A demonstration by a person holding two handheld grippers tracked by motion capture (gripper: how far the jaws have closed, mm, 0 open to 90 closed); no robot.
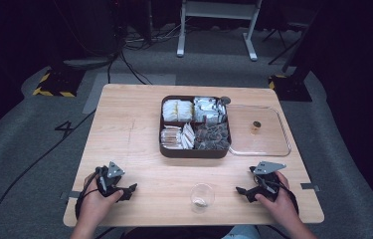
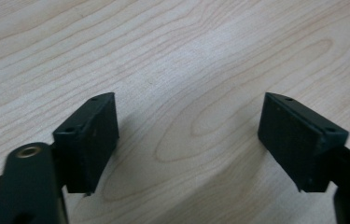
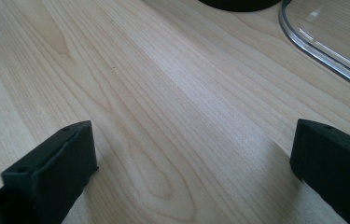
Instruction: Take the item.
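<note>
With both my left gripper [image 1: 130,190] and right gripper [image 1: 242,192] resting spread and empty on the table [image 1: 129,129], the clear cup [image 1: 202,196] between them already holds something small and pale, so I judge the work nearly finished.

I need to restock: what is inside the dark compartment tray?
The dark tray holds four sections: yellowish packets, silvery packets, pale sachets and dark pods. Anything beneath those top layers is covered.
</note>
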